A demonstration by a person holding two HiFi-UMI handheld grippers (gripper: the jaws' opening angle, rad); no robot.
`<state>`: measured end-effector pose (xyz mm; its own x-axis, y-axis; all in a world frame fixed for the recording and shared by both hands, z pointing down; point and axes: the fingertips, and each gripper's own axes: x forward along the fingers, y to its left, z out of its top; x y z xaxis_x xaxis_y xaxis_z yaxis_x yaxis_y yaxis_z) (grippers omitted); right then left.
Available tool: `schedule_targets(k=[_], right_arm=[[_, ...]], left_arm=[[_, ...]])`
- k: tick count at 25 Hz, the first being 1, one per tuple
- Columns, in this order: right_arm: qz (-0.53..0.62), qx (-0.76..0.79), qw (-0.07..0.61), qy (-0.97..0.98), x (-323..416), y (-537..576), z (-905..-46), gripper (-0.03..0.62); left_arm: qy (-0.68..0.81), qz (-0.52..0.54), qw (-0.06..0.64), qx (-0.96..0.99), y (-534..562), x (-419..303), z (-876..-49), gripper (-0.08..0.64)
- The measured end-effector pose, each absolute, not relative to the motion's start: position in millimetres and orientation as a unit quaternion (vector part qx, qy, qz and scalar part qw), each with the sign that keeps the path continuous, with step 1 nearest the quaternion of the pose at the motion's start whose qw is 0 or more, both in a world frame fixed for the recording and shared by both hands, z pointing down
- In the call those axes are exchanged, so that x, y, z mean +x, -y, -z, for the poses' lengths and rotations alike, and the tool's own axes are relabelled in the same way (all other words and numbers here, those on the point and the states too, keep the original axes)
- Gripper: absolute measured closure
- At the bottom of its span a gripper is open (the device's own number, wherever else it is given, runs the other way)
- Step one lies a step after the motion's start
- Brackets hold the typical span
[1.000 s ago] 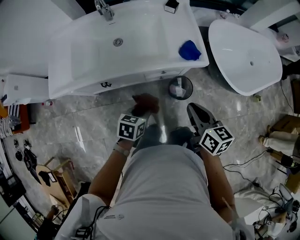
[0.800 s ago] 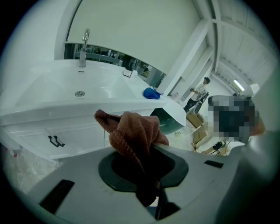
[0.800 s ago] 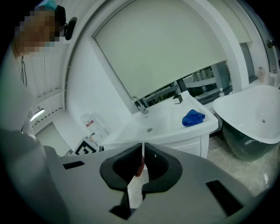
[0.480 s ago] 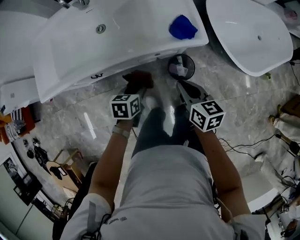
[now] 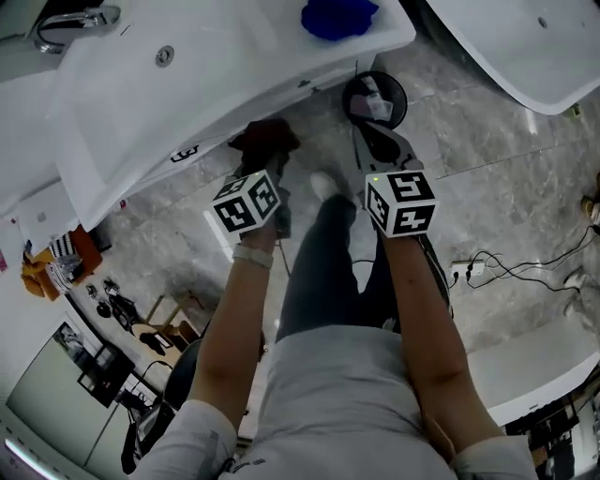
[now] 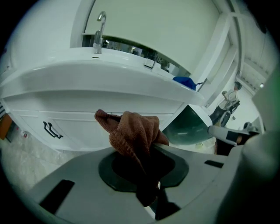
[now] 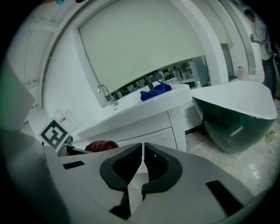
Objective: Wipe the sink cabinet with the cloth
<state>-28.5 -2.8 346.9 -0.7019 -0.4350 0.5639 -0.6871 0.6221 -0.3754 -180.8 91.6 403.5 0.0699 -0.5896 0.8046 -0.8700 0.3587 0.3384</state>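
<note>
My left gripper [image 5: 266,161] is shut on a crumpled brown cloth [image 5: 265,137], and the cloth [image 6: 131,131] bulges out past its jaws. The cloth is held close to the white front of the sink cabinet [image 6: 74,127], right of the black handle [image 6: 50,130]; I cannot tell whether it touches. In the head view the cabinet front [image 5: 202,150] is mostly hidden under the basin rim. My right gripper [image 5: 375,141] is shut with nothing in it, low beside the person's leg. Its jaws [image 7: 143,148] point at the cabinet's right end [image 7: 153,131].
A blue cloth [image 5: 337,17] lies on the countertop's right corner. A faucet [image 5: 70,26] stands behind the basin. A round waste bin [image 5: 375,98] sits on the marble floor by the cabinet. A white bathtub [image 5: 525,47] is to the right. Cables [image 5: 497,267] trail on the floor.
The person has leaned in and both grippers have moved closer to the cabinet. The brown cloth, still held by the left gripper, now sits just under the basin rim.
</note>
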Motion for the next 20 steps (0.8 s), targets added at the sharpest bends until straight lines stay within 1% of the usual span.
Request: schedule_targets(k=[4,9,14,20], right_arm=[[-0.262,0.327,0.223,0.880,-29,7,-381,0.560],[-0.293,0.354,0.202,0.865,-28,-2,-411,0.561],[-0.311,0.345,0.195,0.864,-27,-15,-421,0.561],[-0.308,0.328,0.192,0.872,-34,-36,-417,0.561]], left_arm=[[0.693,-0.126,0.471,0.532,-75,-183,-421,0.494],[0.704,-0.131,0.458,0.527,-63,-199,-441,0.494],[0.723,-0.134,0.437,0.518,-48,-220,-461,0.493],[0.720,-0.123,0.430,0.531,-24,-235,-484,0.494]])
